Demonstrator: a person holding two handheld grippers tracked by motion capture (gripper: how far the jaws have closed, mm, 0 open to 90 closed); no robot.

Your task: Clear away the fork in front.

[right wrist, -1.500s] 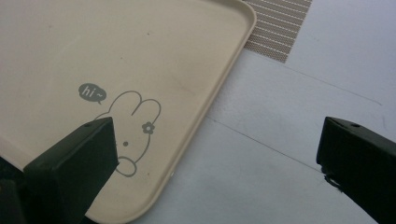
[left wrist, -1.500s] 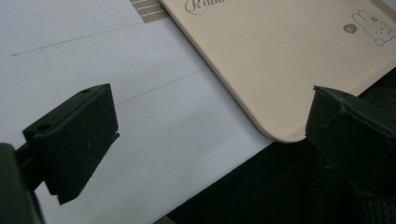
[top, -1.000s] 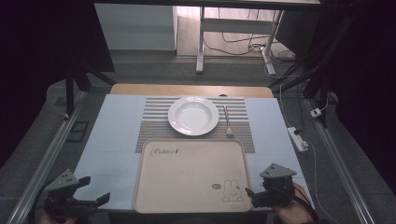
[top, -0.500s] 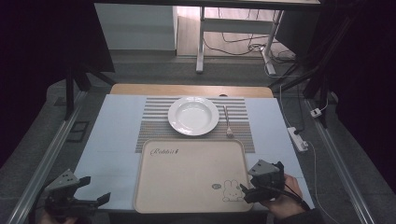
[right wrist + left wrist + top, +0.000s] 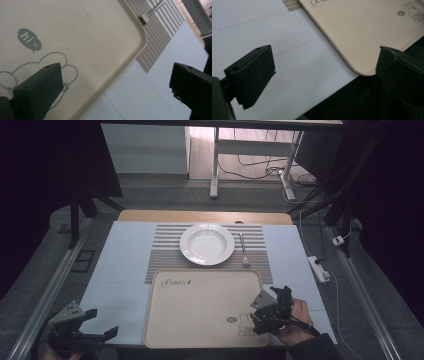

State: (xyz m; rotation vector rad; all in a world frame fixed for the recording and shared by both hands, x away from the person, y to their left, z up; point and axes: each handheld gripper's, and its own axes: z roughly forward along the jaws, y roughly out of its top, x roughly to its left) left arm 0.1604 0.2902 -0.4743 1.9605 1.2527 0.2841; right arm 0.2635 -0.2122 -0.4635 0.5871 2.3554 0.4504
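A beige tray (image 5: 200, 305) is lying on the near middle of the pale blue table cover (image 5: 120, 270), its printed word "Rabbit" sitting at its far left corner and a rabbit drawing with a small "hi" bubble at its near right corner. Beyond the tray, a striped placemat (image 5: 165, 255) is stretching across the table, and the tray's far edge is overlapping its near part. A white plate (image 5: 207, 244) is resting on the placemat, just beyond the tray's far edge, and a fork (image 5: 243, 251) is lying just to the right of the plate, its tines pointing toward the near side.

The right gripper (image 5: 262, 312) is hovering over the tray's near right corner, held in a hand (image 5: 294, 322) coming in from the near edge. Its jaws are standing wide apart with nothing between them (the right gripper view shows one jaw over the rabbit drawing and the other past the tray's rim, above the blue cover).

The left gripper (image 5: 95, 334) is sitting at the near left corner of the table, well apart from the tray. Its jaws are also spread wide and holding nothing; in the left gripper view they are framing the blue cover and the tray's near left corner.

A white power strip (image 5: 320, 269) is lying on the floor to the right of the table.
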